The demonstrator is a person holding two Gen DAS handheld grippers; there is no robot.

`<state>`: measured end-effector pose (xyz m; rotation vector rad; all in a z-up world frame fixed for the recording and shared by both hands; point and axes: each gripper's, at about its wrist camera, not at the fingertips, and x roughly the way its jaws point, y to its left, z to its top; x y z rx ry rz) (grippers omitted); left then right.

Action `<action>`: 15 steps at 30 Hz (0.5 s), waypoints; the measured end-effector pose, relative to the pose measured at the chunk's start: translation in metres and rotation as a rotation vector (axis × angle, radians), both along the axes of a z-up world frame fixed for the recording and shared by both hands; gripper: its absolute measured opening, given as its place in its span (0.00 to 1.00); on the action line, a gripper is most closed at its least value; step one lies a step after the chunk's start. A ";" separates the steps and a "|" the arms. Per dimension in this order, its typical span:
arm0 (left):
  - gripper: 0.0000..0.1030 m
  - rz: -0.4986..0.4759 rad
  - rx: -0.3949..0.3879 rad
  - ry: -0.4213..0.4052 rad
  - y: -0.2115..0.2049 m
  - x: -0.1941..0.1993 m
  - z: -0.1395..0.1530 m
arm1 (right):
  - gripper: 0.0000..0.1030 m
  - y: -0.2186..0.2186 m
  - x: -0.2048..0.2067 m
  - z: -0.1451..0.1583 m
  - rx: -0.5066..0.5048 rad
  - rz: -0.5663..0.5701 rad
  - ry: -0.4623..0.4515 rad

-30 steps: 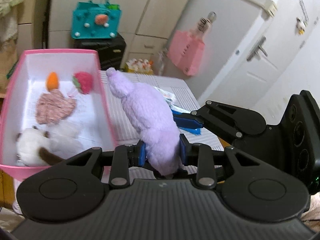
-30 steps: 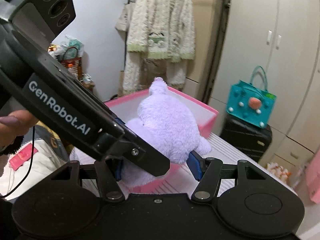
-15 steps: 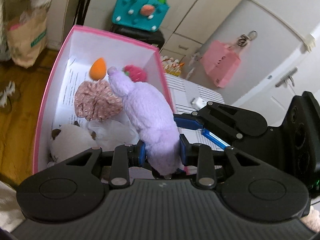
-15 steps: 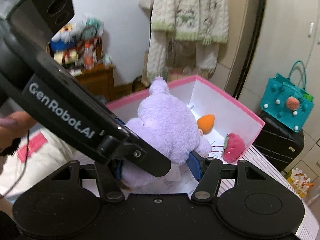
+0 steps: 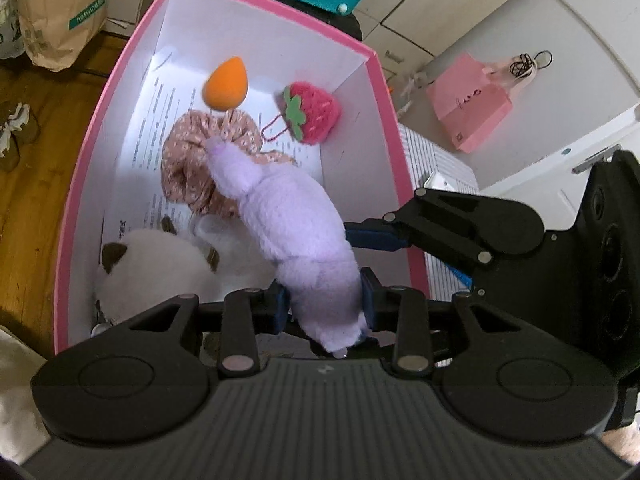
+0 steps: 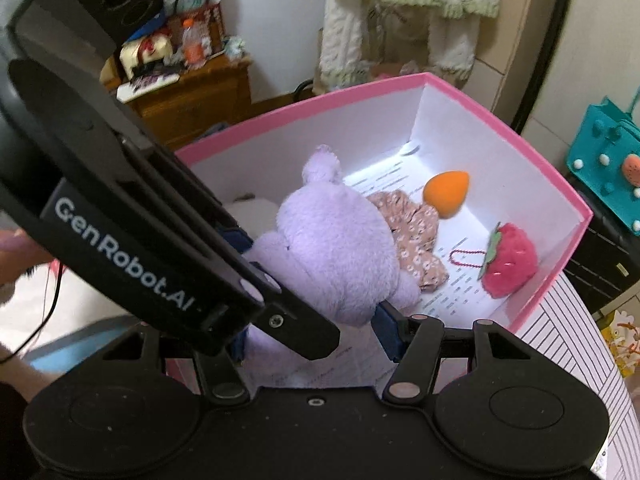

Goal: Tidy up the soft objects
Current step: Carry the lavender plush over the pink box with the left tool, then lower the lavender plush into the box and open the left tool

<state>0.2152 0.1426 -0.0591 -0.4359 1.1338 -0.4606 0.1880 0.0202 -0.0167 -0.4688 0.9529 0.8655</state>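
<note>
Purple plush toy held by both grippers over the open pink box.

The purple plush toy hangs inside the pink box's opening, its long axis running from the near edge toward the far wall, its ear tip over the floral fabric piece. The left gripper has its blue pads against the toy's narrow lower end; its jaws have just been opening a little with the toy between them. The right gripper, partly open, clasps the toy's broad body. Bare box floor lies near the right wall, by the red strawberry plush and orange sponge. Only the left wrist view shows the white plush cat in the near left corner; the right wrist view shows a hand behind the left gripper.
</note>
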 end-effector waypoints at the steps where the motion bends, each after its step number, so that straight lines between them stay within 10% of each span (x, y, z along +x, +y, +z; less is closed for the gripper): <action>1: 0.42 -0.006 0.002 0.004 0.001 0.000 0.000 | 0.63 0.002 0.002 0.000 -0.011 0.012 0.002; 15: 0.33 -0.079 0.076 -0.061 0.002 0.002 0.007 | 0.60 -0.003 0.018 0.003 -0.015 0.017 0.067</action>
